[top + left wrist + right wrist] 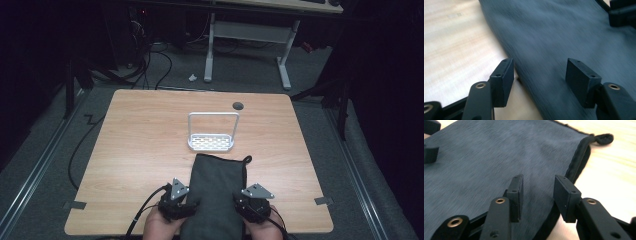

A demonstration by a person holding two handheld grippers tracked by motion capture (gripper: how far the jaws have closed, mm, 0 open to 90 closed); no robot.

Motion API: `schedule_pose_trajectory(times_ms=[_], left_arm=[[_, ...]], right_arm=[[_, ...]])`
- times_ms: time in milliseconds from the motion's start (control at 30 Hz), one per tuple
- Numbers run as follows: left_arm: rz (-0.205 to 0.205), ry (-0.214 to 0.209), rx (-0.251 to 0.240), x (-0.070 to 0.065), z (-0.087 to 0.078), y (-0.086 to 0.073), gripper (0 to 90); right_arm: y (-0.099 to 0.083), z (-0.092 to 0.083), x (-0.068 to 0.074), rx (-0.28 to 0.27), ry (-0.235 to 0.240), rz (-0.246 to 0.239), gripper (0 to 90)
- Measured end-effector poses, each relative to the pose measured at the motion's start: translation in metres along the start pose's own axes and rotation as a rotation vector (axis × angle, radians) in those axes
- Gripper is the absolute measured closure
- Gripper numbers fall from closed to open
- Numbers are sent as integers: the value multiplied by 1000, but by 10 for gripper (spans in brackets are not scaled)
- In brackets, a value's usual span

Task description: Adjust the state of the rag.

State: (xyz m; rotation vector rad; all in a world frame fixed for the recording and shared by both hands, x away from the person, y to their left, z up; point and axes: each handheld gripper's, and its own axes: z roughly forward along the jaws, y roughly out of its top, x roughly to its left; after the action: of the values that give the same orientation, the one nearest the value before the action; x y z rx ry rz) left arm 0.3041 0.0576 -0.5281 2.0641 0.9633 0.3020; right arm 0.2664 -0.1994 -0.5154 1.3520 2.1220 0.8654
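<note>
**Cloth flat at near edge, both grippers spread over it**

I see the dark grey cloth (216,192) lying flat on the table (140,150), a long strip running from the near edge toward the white rack (212,135), stopping just short of it. Its near end hangs over the table edge between my hands.

Handling, my read: soft, light, no stiffness. It will sag and fold wherever it's lifted, and a short nap means pads should bite well, not slip. Best hold is the thick hemmed side edges, one per gripper, near the corners so it hangs even.

Looks: plain charcoal fabric, fine weave, rolled hem along the right side (576,162), small hanging loop (604,138) at the far right corner.

Left gripper (540,72): jaws spread, straddling the cloth's left edge, nothing pinched. Right gripper (537,188): jaws apart, over the right hem, pads not pressing on it.
</note>
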Motion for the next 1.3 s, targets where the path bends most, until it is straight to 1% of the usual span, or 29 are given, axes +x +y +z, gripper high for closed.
schedule_pose_trajectory(times_ms=[33,67,100,167,233,267,333,433,500,533,567,600,667,700,733,767,833,867,900,967,1033,1067,1100,1133,1167,1200,1300], left_arm=[[-2,5,8,3,5,3,402],[-1,8,20,6,10,6,402],[10,16,20,7,13,7,402],[20,25,29,6,15,9,405],[44,31,34,1,12,7,410],[48,32,35,0,10,5,410],[43,27,30,-3,5,-1,410],[47,23,23,-9,-7,-12,411],[33,10,24,-12,-15,-19,411],[29,0,23,-12,-18,-20,410],[28,8,13,-9,-20,-19,402],[12,14,-6,-4,-21,-15,400],[-36,5,-32,11,-18,-2,403],[-44,4,-48,18,-14,6,410],[-52,6,-52,24,-9,13,418],[-66,10,-43,30,-1,19,422],[-96,1,-23,43,15,29,422],[-110,-4,-18,46,19,32,423],[-123,-11,-11,49,24,35,428],[-135,-16,-4,51,32,39,433],[-138,-27,13,50,37,41,437],[-149,-34,12,49,38,41,440],[-153,-38,13,48,39,42,449],[-150,-32,17,47,40,42,455],[-151,-30,21,46,41,42,459],[-153,-32,24,46,42,42,459],[-164,-34,16,46,44,42,476]], right_arm=[[2,3,-2,-6,-11,2,605],[4,6,-5,-3,-18,24,610],[5,10,-8,3,-15,35,610],[5,14,-11,17,-21,30,612],[3,13,-10,19,-21,20,613],[2,12,-10,21,-18,10,613],[-1,8,-9,21,-6,4,615],[-8,2,-7,16,19,0,619],[-12,-1,-4,11,39,-12,620],[-13,-2,-2,7,44,-27,620],[-14,-2,0,3,46,-41,619],[-14,-2,1,-2,45,-45,619],[-13,-2,-3,-8,66,-24,619],[-12,-3,-5,-17,64,-18,620],[-11,-3,-8,-29,56,-7,620],[-8,-3,-11,-37,53,13,619],[-2,-2,-21,-52,33,43,618],[3,1,-27,-59,31,65,615],[6,3,-30,-62,29,74,608],[13,11,-37,-55,31,92,580],[19,24,-40,-40,41,111,547],[21,28,-41,-33,46,112,543],[23,32,-40,-27,39,114,539],[25,36,-40,-22,27,110,529],[26,40,-39,-13,17,116,522],[26,42,-39,-5,13,125,514],[27,47,-39,9,2,127,496]])
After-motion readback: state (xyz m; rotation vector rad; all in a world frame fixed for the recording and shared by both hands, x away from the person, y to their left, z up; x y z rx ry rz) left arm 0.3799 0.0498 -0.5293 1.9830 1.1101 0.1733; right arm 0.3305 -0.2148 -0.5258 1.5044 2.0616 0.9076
